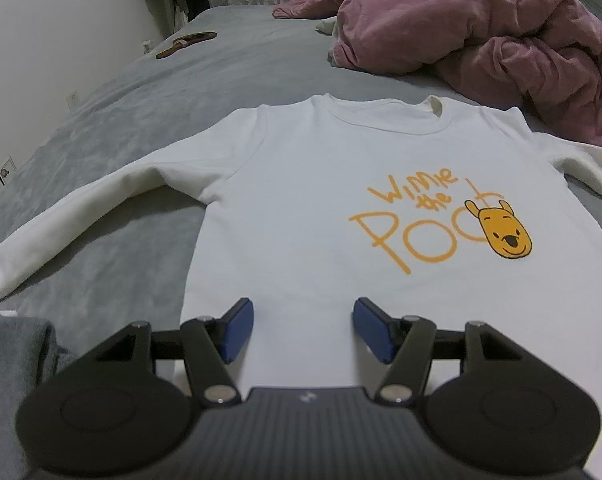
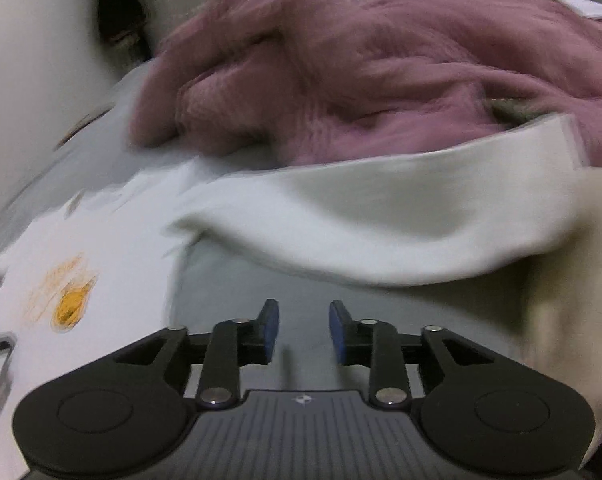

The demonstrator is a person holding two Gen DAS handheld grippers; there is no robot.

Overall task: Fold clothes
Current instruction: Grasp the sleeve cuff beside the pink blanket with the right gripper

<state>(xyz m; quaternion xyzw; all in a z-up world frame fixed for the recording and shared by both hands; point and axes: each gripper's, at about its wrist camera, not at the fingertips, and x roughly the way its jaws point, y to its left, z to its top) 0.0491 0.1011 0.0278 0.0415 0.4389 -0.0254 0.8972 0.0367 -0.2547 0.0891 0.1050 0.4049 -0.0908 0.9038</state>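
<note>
where it lies face up on the grey bedspread (image 1: 149,92), item one: white sweatshirt (image 1: 301,184), long-sleeved, collar toward the far end of the bed, orange lettering and yellow bear-head print (image 1: 505,232) on the chest; both sleeves spread out to the sides, the left sleeve (image 1: 61,224) running down toward the near edge of the bed

item two: left gripper (image 1: 303,320), black linkage arms, blue pads (image 1: 237,328); jaws stand wide apart with nothing between them; it sits over the lower body of the sweatshirt, near the hem; whether the pads touch the cloth cannot be told

item three: right gripper (image 2: 304,330), same build, blue pads (image 2: 271,330); jaws parted to a middling gap, narrower than the left pair, gripping nothing; grey bedspread shows between them; view much blurred; the right sleeve (image 2: 381,224) of the sweatshirt curves across just beyond the fingertips, apart from them

item four: mauve quilt (image 1: 481,36), crumpled in a heap at the far right of the bed, just beyond the right sleeve

item five: small dark object with a pale band (image 1: 185,43), far left of the bed, kind not discernible

item six: folded grey cloth (image 1: 9,360), near left corner, partly seen
</note>
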